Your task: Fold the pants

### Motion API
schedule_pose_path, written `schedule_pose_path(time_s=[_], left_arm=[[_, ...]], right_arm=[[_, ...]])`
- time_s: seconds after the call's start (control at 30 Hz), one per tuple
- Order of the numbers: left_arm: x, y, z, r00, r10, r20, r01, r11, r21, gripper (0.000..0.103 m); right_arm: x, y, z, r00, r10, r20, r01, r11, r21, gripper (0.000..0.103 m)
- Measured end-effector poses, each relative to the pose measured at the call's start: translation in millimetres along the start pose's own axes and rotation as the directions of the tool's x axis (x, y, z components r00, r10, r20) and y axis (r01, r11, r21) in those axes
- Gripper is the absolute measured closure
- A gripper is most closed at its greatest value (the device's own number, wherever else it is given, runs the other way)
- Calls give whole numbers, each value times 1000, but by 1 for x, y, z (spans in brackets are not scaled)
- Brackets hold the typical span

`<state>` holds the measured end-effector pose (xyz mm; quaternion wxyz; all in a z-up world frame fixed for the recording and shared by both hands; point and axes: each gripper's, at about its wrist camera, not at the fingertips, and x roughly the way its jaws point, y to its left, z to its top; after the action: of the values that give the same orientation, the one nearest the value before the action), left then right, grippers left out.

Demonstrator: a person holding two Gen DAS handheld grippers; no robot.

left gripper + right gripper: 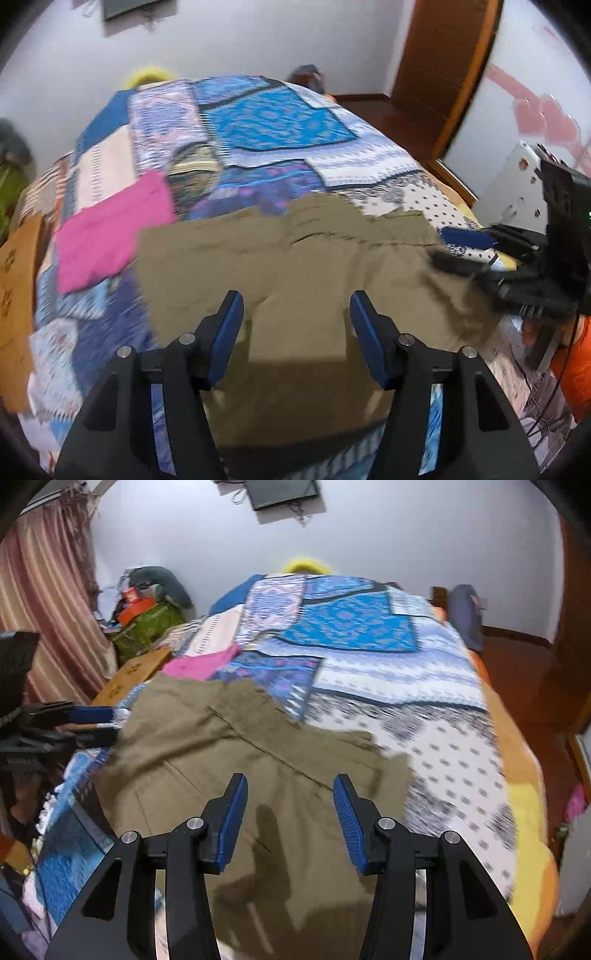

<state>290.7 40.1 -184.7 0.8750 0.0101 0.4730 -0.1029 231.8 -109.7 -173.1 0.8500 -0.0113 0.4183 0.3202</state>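
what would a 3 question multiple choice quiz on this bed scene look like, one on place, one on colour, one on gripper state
1. Where does the pink cloth lie relative to the olive pants in the left wrist view?
A. on top of them
B. to their left on the quilt
C. on the floor

2. What colour are the finger pads of the grippers?
A. blue
B. red
C. white

3. How does the right gripper stand?
A. shut on the pants
B. shut on nothing
C. open above the pants

Answers:
1 B: the pink cloth sits on the patchwork quilt beside the pants' left edge.
2 A: the pads show blue against black fingers.
3 C: its jaws stand wide apart with olive fabric visible between them, nothing gripped.
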Motion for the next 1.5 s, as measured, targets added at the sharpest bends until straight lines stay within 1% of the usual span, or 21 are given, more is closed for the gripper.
schedule_pose_path(time_s=[0.03, 0.07, 0.13, 0.17, 0.2, 0.27, 0.3, 0.43, 0.47, 0.53, 0.6, 0.67, 0.77, 0.87, 0.97, 1.03, 1.07, 1.17, 1.33, 1.43, 1.5], left_arm=[[8, -5, 2, 1000, 2, -9, -2, 1000, 13, 43], [18, -10, 5, 1000, 23, -20, -22, 999, 31, 43], [40, -12, 7, 994, 97, -51, -93, 994, 62, 43], [51, -8, 6, 991, 106, -77, -101, 993, 64, 43], [61, -3, 4, 991, 89, -101, -84, 995, 47, 42], [66, 5, 1, 992, 64, -106, -61, 998, 26, 41], [64, 7, 1, 993, 58, -100, -56, 998, 21, 41], [48, 11, -3, 993, 74, -87, -74, 997, 9, 41], [39, 16, -5, 993, 81, -81, -82, 997, -6, 41], [28, 22, -6, 995, 73, -69, -75, 997, -30, 41], [11, 33, -12, 996, 70, -51, -73, 995, -65, 41], [-1, 43, -16, 995, 91, -37, -94, 992, -84, 40], [-13, 62, -26, 992, 122, -41, -126, 985, -117, 40], [-14, 81, -37, 993, 99, -70, -110, 979, -171, 40], [-9, 93, -49, 995, 47, -89, -65, 974, -217, 40], [-2, 97, -54, 995, -9, -95, -15, 969, -248, 40], [1, 98, -55, 995, -22, -95, -3, 967, -257, 40], [7, 96, -51, 997, -22, -80, 2, 969, -245, 40], [21, 90, -35, 996, -27, -81, 10, 978, -208, 40], [31, 89, -28, 995, -56, -81, 37, 976, -213, 40], [39, 88, -23, 995, -61, -82, 43, 976, -211, 40]], right_arm=[[8, 5, 2, 1000, 12, -12, -12, 1000, -15, 59], [14, 8, 2, 999, 14, -29, -14, 999, -28, 59], [35, 16, 0, 995, -12, -96, 6, 997, -71, 59], [41, 18, -2, 994, -27, -110, 16, 995, -96, 59], [44, 19, -3, 993, -36, -114, 23, 993, -115, 59], [46, 20, -7, 990, -58, -126, 37, 986, -162, 59], [45, 19, -7, 990, -58, -131, 36, 985, -168, 59], [34, 9, -12, 987, -55, -149, 31, 987, -157, 58], [27, 5, -15, 987, -55, -148, 33, 989, -144, 58], [14, -2, -19, 989, -62, -134, 46, 991, -122, 58], [-1, -9, -24, 989, -86, -116, 73, 991, -108, 54], [-14, -15, -29, 988, -116, -101, 106, 989, -101, 45], [-31, -24, -36, 984, -158, -83, 151, 985, -86, 38], [-34, -33, -38, 980, -179, -84, 174, 983, -59, 33], [-28, -42, -45, 979, -172, -109, 171, 985, -14, 33], [-22, -46, -50, 978, -165, -128, 167, 986, 6, 33], [-19, -48, -53, 979, -153, -134, 157, 987, 21, 33], [-10, -55, -55, 984, -123, -130, 133, 988, 76, 29], [4, -63, -51, 988, -77, -133, 94, 988, 123, 28], [10, -67, -47, 990, -55, -132, 74, 987, 145, 28], [13, -69, -46, 991, -42, -129, 61, 987, 149, 28]])
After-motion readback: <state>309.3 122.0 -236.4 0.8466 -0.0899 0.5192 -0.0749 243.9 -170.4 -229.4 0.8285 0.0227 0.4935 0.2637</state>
